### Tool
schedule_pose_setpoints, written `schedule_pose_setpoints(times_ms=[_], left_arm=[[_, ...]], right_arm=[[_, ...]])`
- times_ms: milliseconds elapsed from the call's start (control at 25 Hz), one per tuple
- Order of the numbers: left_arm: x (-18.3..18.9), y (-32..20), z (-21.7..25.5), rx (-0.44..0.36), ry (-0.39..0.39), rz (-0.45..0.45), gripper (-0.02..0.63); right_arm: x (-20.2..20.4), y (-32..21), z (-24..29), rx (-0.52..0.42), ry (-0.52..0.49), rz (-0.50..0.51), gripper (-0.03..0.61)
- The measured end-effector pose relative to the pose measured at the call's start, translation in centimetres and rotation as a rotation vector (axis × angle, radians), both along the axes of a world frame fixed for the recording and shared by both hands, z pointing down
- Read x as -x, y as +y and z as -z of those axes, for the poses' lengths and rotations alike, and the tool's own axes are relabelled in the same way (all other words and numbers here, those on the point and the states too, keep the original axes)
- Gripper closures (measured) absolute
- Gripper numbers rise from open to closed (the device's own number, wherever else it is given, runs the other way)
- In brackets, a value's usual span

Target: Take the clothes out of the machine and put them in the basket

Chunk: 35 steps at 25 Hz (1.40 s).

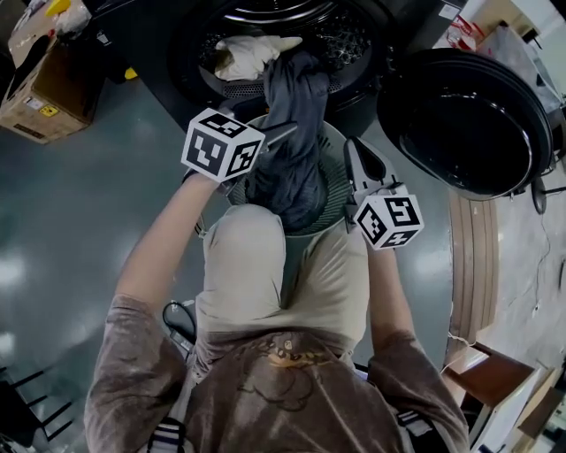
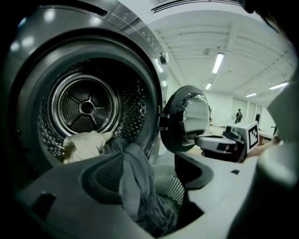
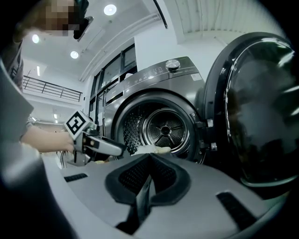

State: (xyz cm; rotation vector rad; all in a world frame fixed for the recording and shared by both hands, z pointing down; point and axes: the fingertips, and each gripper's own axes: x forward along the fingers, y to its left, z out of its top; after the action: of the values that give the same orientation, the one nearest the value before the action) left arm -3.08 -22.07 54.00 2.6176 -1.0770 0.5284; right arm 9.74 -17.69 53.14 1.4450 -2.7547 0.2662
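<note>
Grey garment [image 1: 296,142] draped into basket [image 1: 330,190], between parted jaws of left gripper [image 2: 154,186], right gripper [image 3: 142,186] clamped on basket rim

Ceiling tubes [image 2: 217,62] and round downlights [image 3: 110,9] lit the room evenly — soft glare on the grey floor [image 1: 13,270]. Machine drum [image 2: 86,107] was dim inside. Gripper views showed fisheye bending, dark corners, blurred foreground.
</note>
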Motion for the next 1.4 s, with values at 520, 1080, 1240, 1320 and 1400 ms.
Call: schedule_pose_setpoints(times_ms=[520, 1080, 1240, 1320, 1400], left_arm=[[-1.1, -14.0, -7.0, -0.026, -0.202, 0.042, 0.202], [-1.0, -18.2, -12.2, 0.100, -0.308, 0.024, 0.252], [-1.4, -17.9, -12.1, 0.119, -0.297, 0.016, 0.380], [-1.3, -17.8, -11.8, 0.120, -0.280, 0.032, 0.443], [-1.1, -17.6, -11.4, 0.118, -0.255, 0.046, 0.513]], right_arm=[[-0.3, -0.9, -1.3, 0.036, 0.027, -0.019, 0.583], [-0.5, -1.6, -2.7, 0.068, 0.049, -0.034, 0.583], [-0.4, -1.2, -2.8, 0.071, 0.048, -0.037, 0.583], [-0.5, -1.0, -2.6, 0.069, 0.047, -0.042, 0.583], [-0.9, -0.9, -2.4, 0.067, 0.038, -0.052, 0.583]])
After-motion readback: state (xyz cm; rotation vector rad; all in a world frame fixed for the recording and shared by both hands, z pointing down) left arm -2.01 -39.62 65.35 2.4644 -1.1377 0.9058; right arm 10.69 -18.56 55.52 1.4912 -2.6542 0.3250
